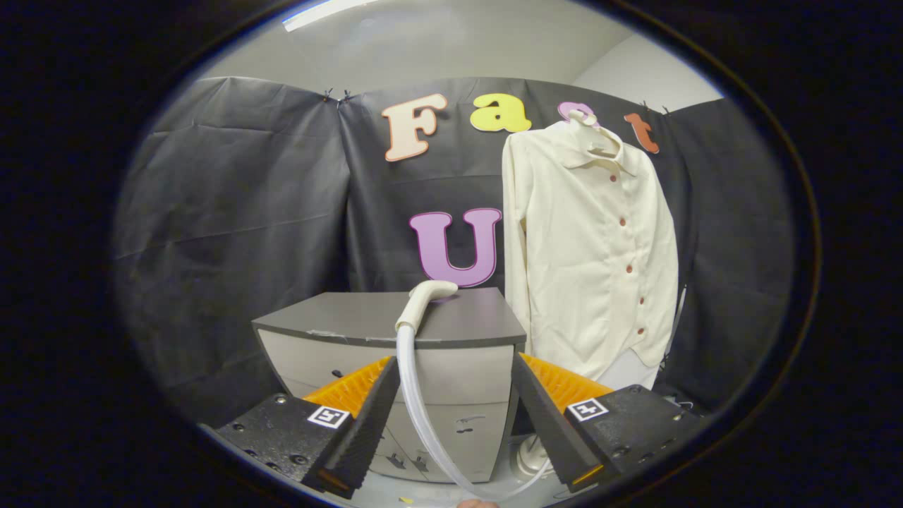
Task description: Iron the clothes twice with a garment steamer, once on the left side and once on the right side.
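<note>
Gripper view, lower centre of the frame: your gripper (455, 416) has its fingers spread apart on nothing, the steamer (425, 300) lying on the cabinet (338, 321) just beyond them with its hose (416, 402) trailing down between them, the shirt (592, 254) hanging at right.

Illumination even and moderate, from a ceiling strip light (321, 14) above the shirt (592, 254). Soft shadows on the cloth wall (233, 204). Focus sharp; fisheye bowing strengthens away from the shirt.
</note>
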Motion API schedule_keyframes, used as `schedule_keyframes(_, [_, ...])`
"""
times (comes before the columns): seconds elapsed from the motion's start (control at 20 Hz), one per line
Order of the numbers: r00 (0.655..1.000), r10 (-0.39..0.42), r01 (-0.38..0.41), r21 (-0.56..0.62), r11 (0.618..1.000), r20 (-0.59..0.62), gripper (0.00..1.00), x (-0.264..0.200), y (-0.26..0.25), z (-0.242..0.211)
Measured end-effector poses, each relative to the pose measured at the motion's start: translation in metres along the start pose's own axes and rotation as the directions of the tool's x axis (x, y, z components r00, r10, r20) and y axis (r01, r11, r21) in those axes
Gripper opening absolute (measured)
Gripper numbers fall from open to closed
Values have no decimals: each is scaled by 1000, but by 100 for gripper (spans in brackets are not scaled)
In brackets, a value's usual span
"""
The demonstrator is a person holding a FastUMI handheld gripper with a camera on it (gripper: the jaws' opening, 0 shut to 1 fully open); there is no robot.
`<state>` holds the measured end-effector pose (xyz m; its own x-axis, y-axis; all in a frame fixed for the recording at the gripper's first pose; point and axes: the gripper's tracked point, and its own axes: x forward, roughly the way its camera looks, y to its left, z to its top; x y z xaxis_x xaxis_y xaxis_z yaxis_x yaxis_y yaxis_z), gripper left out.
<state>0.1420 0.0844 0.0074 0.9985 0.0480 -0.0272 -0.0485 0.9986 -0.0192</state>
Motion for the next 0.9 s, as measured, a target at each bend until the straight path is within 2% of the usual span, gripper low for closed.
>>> schedule_keyframes(0.3, [1000, -6, 6, 15, 1000, 6, 96, 73, 22, 13])
schedule_keyframes(0.6, [999, 29, -30, -38, 999, -30, 97, 153, 43, 21])
schedule_keyframes(0.9, [984, 22, -33, -60, 998, -179, 97, 224, 63, 4])
